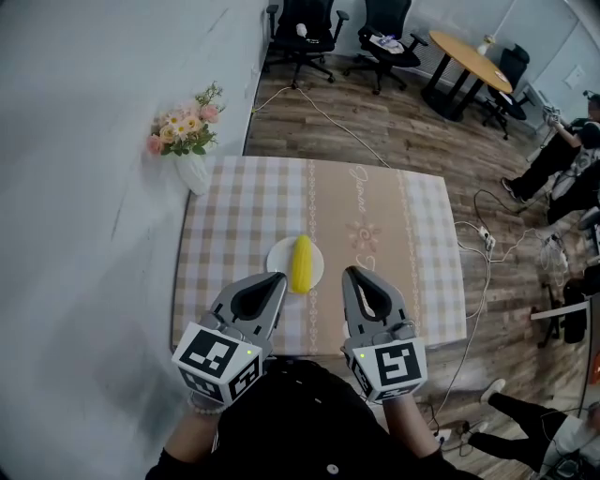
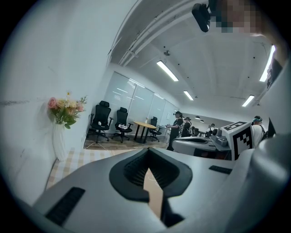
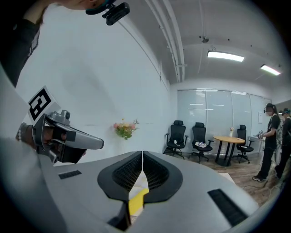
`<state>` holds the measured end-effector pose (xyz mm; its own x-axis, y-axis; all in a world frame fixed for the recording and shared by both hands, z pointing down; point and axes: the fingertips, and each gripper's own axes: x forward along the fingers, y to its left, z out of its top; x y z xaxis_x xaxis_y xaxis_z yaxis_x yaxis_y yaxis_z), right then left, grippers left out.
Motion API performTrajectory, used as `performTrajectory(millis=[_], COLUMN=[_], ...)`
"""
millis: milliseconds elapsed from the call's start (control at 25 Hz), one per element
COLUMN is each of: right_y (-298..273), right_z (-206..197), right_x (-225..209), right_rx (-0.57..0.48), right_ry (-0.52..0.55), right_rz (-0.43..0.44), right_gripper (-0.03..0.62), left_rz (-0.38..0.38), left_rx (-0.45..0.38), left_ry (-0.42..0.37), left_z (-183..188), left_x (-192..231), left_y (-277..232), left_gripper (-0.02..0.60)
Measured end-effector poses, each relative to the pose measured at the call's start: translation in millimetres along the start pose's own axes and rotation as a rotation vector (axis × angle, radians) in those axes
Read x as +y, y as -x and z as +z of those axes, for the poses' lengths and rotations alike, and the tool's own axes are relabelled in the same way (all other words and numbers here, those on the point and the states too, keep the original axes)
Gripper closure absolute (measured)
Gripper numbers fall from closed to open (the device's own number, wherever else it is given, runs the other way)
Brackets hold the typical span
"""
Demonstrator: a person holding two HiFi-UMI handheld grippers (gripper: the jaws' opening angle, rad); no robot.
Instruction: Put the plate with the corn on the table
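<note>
Head view is showing the plate [image 1: 279, 261] with the corn [image 1: 301, 262] sitting on the table [image 1: 394, 234], near-centre. You are carrying the left gripper [image 1: 278, 278] and right gripper [image 1: 349, 273] clenched, empty. The plate is likely stiff and slippery; take its rim, level.

Flower vase [image 1: 194, 172], office chairs [image 1: 302, 26], seemingly cables [image 1: 323, 112]

Corn [image 1: 301, 263] on plate [image 1: 277, 259], plate on table [image 1: 394, 234] near front edge; flower vase [image 1: 194, 172] at table's far-left corner.

Plate [image 1: 278, 260] middle hidden under corn [image 1: 301, 263], bystander [image 1: 561, 159] cropped at right
</note>
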<state>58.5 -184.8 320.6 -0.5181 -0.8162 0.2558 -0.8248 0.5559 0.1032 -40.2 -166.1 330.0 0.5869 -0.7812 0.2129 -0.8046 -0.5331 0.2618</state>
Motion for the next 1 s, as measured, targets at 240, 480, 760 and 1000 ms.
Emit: performTrajectory(millis=[240, 480, 760, 1000], right_y=[2, 2, 2, 2], right_z=[1, 0, 1, 1], right_x=[-3, 1, 7, 4], right_rx=[-0.01, -0.003, 0.019, 0.014], right_ry=[-0.019, -0.005, 0.028, 0.021], right_rz=[-0.002, 0.014, 0.02, 0.006], right_gripper=[0.549, 0.549, 0.549, 0.549], left_rz=[-0.001, -0.001, -0.003, -0.002], left_rx=[0.001, 0.0, -0.004, -0.006], left_ry=[0.0, -0.002, 0.0, -0.002], left_z=[1, 1, 0, 1], left_x=[-3, -3, -3, -3], left_y=[1, 1, 3, 3], left_gripper=[0.568, 0.568, 0.568, 0.568])
